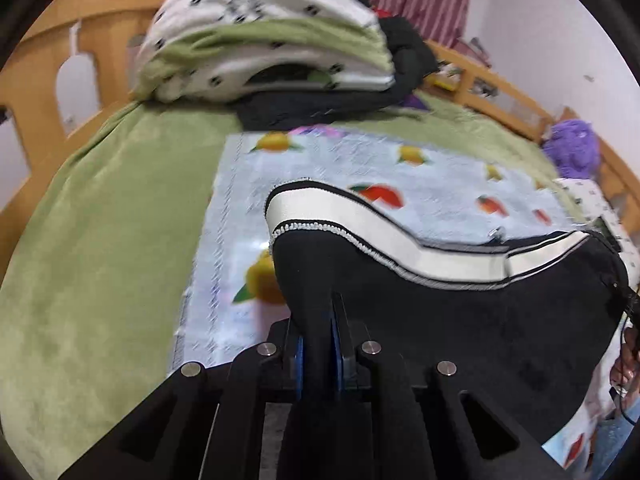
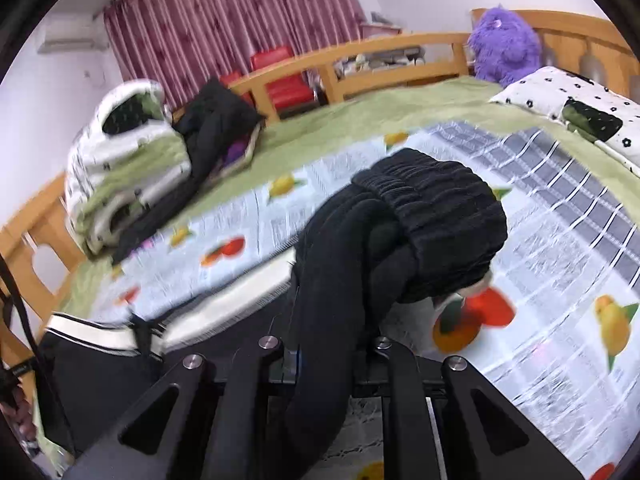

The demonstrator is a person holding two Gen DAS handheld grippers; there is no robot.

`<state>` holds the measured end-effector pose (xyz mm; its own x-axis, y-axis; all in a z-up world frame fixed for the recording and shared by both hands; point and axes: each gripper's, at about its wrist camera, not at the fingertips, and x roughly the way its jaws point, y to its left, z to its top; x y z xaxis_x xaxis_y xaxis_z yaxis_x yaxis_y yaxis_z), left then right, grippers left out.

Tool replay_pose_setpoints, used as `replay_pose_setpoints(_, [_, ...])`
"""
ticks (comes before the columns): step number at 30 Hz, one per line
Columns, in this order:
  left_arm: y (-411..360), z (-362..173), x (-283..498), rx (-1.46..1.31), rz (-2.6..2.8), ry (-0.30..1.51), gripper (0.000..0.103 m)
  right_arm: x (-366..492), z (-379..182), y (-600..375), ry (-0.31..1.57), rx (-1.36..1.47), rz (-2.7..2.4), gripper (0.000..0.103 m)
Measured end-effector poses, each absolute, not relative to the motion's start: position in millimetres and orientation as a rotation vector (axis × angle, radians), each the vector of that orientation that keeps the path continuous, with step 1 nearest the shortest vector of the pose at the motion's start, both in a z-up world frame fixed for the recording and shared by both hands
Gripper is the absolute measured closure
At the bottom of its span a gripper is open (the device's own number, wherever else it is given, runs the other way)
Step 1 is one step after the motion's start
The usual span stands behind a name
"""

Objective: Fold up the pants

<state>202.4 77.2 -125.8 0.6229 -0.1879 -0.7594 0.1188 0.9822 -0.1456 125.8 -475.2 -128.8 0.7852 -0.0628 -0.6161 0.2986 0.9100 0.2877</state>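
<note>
The black pants with a white side stripe [image 1: 440, 300] hang above a fruit-print cloth [image 1: 340, 160] on the bed. My left gripper [image 1: 318, 320] is shut on the leg end of the pants, near the stripe [image 1: 304, 208]. My right gripper [image 2: 324, 344] is shut on the bunched elastic waistband end of the pants [image 2: 432, 220], which droops over its fingers. The striped leg [image 2: 104, 332] trails to the left in the right wrist view. Both gripper tips are hidden in the fabric.
A green blanket [image 1: 100, 240] covers the bed. A folded white-and-green quilt [image 1: 260, 40] and dark clothes [image 1: 404, 56] lie at one end. A purple plush toy [image 2: 504, 44] and a dotted pillow [image 2: 560, 96] lie at the other. A wooden bed rail [image 2: 360, 60] runs behind.
</note>
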Motion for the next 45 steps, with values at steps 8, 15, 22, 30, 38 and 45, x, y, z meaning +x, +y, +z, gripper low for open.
replay_pose_setpoints(8, [75.8, -145.8, 174.5, -0.071, -0.090, 0.950, 0.072, 118.1, -182.6, -480.4, 0.897, 0.237, -0.327, 0.077])
replay_pose_setpoints(15, [63.2, -141.7, 127.1, -0.058, -0.117, 0.937, 0.070, 69.2, -143.5, -448.2, 0.846, 0.127, -0.318, 0.068])
replay_pose_setpoints(22, [52.3, -171.9, 94.8, -0.024, -0.116, 0.995, 0.061, 42.5, -121.4, -400.1, 0.801, 0.095, -0.234, 0.067])
replay_pose_setpoints(30, [60.0, -156.8, 59.3, -0.043, -0.082, 0.963, 0.059, 29.1, -115.8, -350.1, 0.773, 0.081, -0.146, 0.067])
replay_pose_setpoints(38, [82.0, -159.7, 31.9, -0.077, -0.022, 0.932, 0.059, 23.9, -113.4, -316.0, 0.784, 0.103, -0.068, 0.034])
replay_pose_setpoints(45, [99.6, -170.7, 16.8, -0.346, -0.156, 0.924, 0.059, 22.7, -124.3, -301.7, 0.822, 0.054, -0.108, 0.031])
